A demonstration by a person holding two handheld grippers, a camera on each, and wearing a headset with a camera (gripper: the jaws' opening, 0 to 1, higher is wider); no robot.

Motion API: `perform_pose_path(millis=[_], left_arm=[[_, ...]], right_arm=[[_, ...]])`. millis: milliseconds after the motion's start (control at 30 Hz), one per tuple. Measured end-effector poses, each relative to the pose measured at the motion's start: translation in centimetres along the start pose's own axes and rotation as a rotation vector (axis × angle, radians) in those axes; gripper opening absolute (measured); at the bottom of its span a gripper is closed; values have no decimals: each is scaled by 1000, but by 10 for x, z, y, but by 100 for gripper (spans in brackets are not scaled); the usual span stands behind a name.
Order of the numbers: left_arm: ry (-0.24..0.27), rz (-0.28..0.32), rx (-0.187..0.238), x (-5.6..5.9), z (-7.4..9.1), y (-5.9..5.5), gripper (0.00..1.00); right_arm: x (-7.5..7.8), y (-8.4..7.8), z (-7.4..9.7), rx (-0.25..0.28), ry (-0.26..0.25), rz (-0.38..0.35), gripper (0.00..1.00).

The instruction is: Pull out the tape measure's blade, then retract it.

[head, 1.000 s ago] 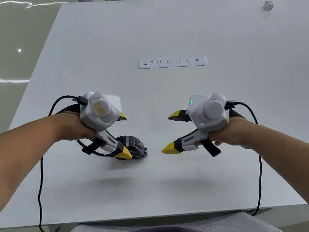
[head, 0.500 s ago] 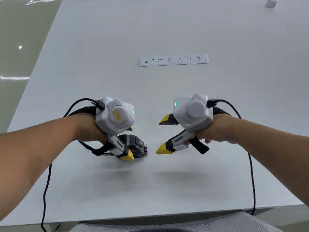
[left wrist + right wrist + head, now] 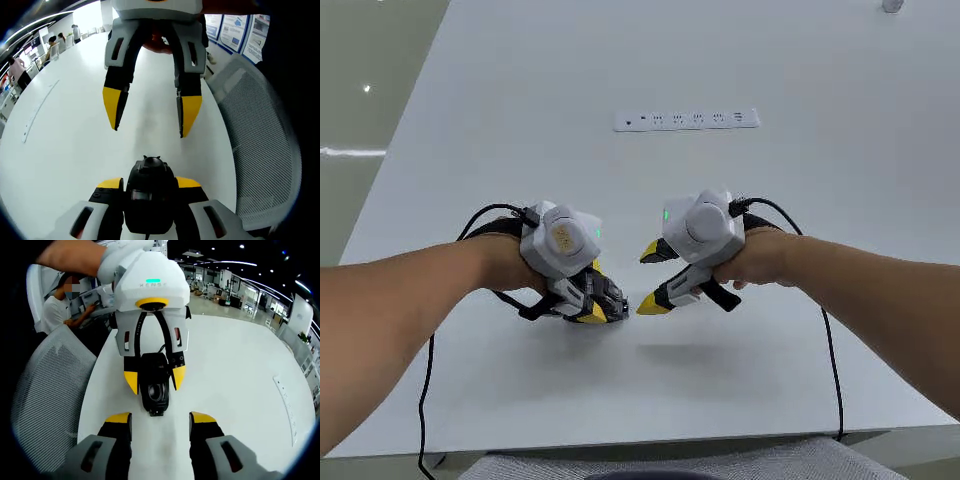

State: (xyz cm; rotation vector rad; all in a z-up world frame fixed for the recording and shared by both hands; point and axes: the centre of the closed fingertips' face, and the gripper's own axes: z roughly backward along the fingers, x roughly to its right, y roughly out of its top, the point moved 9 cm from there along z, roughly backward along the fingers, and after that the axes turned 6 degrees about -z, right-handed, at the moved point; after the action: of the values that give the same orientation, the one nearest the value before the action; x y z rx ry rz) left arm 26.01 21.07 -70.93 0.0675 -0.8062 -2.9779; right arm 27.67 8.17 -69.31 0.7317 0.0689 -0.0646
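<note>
Both jaws of my left gripper (image 3: 594, 293) clamp the black tape measure (image 3: 154, 390) low over the white table (image 3: 720, 60); my right gripper (image 3: 642, 283) faces it, spread wide, tips just beside it.

In the head view my left tongs (image 3: 595, 292) and their white body cover most of the black ribbed plastic tape measure (image 3: 607, 298). A dark edge shows on the side toward my right tongs (image 3: 648, 282), and I can't tell there whether any blade is out. In the left gripper view the case's rear runs off the bottom edge between my own jaws. In the right gripper view the left tongs' yellow tips mask both flanks of the case. Beyond both tongs on the desk (image 3: 520, 100), the long white power strip (image 3: 687, 120) has sockets too small to make out. A small pale object (image 3: 892, 5) is cut by the top edge.
</note>
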Motion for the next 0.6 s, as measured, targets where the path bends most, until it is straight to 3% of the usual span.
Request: perform_pose_path(millis=[367,600], left_arm=[[-4,19,23,-2,2,-2,35],[-5,21,30,-4,2,-4,36]], right_arm=[[4,1,-24,-93,51,19,36],[2,-9,-37,-148,69,-6,30]])
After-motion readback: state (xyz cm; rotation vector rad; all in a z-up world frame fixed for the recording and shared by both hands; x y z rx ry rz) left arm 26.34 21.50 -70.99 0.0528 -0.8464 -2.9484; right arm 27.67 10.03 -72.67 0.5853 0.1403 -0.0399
